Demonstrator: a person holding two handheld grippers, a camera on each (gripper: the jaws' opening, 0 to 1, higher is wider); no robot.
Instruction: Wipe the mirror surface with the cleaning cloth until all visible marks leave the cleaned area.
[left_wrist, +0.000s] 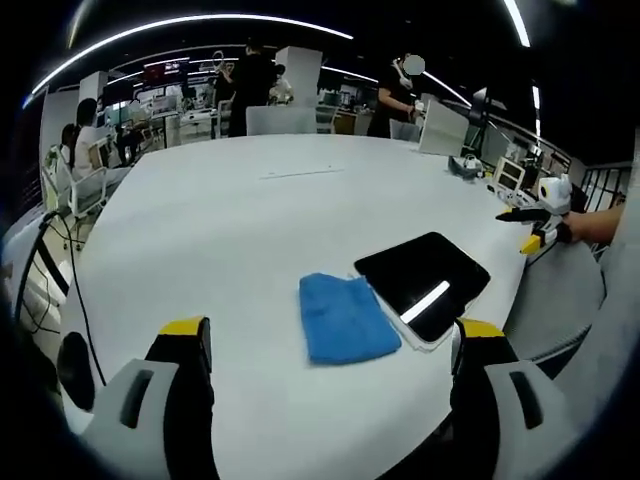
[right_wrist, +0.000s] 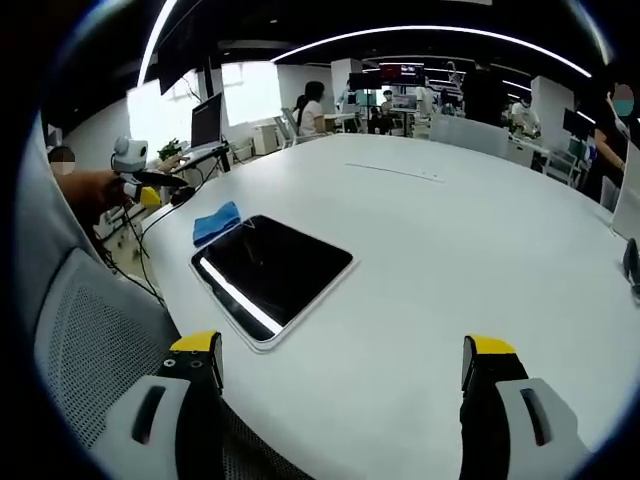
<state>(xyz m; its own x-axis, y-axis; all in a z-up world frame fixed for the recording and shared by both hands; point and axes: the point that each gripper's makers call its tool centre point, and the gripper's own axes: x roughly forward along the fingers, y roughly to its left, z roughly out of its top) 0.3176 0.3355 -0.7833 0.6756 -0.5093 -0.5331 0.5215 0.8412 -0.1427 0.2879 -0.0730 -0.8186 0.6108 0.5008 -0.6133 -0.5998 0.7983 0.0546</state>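
Observation:
A dark rectangular mirror (left_wrist: 425, 275) in a white frame lies flat near the edge of the white table (left_wrist: 250, 210). A folded blue cleaning cloth (left_wrist: 345, 318) rests right beside it, touching its corner. My left gripper (left_wrist: 332, 332) hovers over the table just short of the cloth, jaws wide open with nothing between them. In the right gripper view the mirror (right_wrist: 272, 268) lies ahead and to the left, with the cloth (right_wrist: 217, 222) beyond it. My right gripper (right_wrist: 342, 348) is open and empty above the table (right_wrist: 450, 230). Each gripper appears in the other's view, held by a hand (left_wrist: 540, 215) (right_wrist: 150, 190).
A grey mesh chair (right_wrist: 90, 350) stands against the table edge by the mirror, also seen as a grey chair back (left_wrist: 560, 300). Black cables (left_wrist: 60, 250) hang off the table's left side. Small devices (left_wrist: 465, 165) sit at the far right, and people and desks stand beyond.

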